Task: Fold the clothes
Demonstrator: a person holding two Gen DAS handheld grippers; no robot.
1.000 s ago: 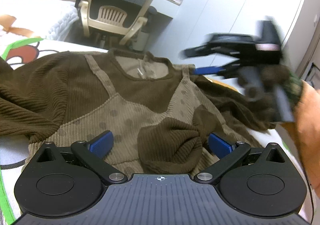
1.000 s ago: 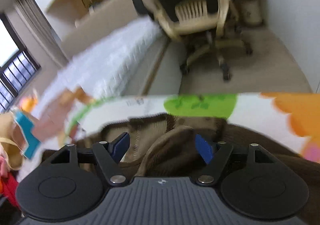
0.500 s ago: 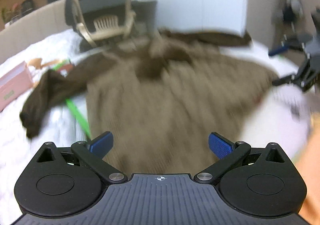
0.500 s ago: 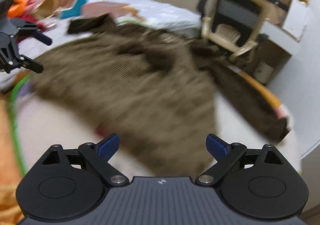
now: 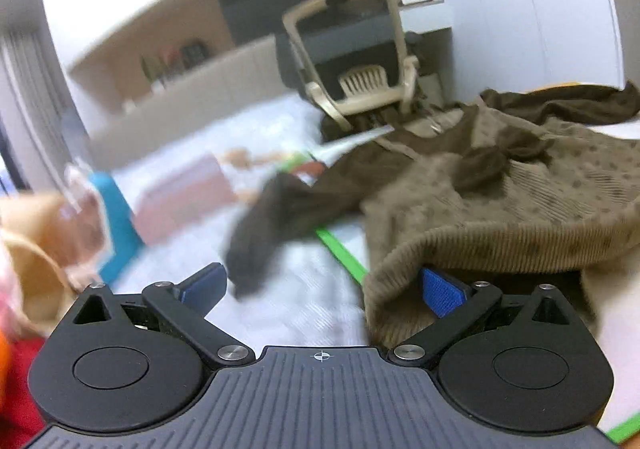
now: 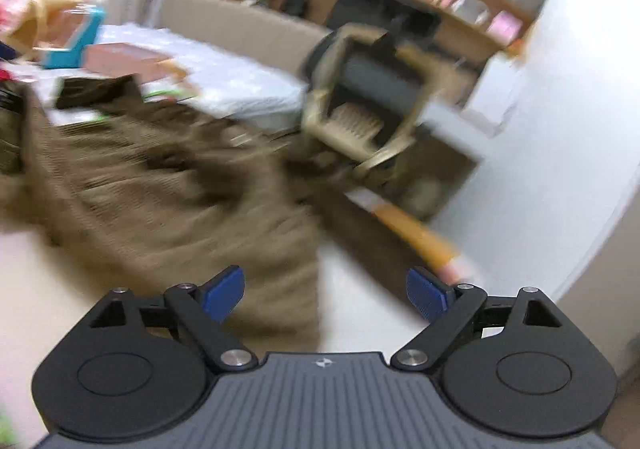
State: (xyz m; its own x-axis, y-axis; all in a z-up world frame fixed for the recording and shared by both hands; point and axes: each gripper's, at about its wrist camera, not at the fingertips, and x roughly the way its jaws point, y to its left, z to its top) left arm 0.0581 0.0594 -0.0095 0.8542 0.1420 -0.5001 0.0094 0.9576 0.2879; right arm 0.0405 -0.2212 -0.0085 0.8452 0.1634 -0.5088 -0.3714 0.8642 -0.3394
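Both tongs gape released at six o'clock, each flanking a hem corner of the brown-and-tan ribbed knit sweater [image 5: 500, 189], seemingly poised to grasp: left tongs [image 5: 322, 285], right tongs [image 6: 326, 291].

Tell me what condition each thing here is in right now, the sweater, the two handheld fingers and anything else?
Brown sweater: spread front-up on the bed, not folded, near hem bunched.
Sweater sleeve: dark, lying stretched out to the side.
Left gripper: fingers open; the sweater hem drapes over one finger.
Right gripper: fingers open, holding nothing, at the hem corner.
Office chair: upright beyond the bed, nobody in it.
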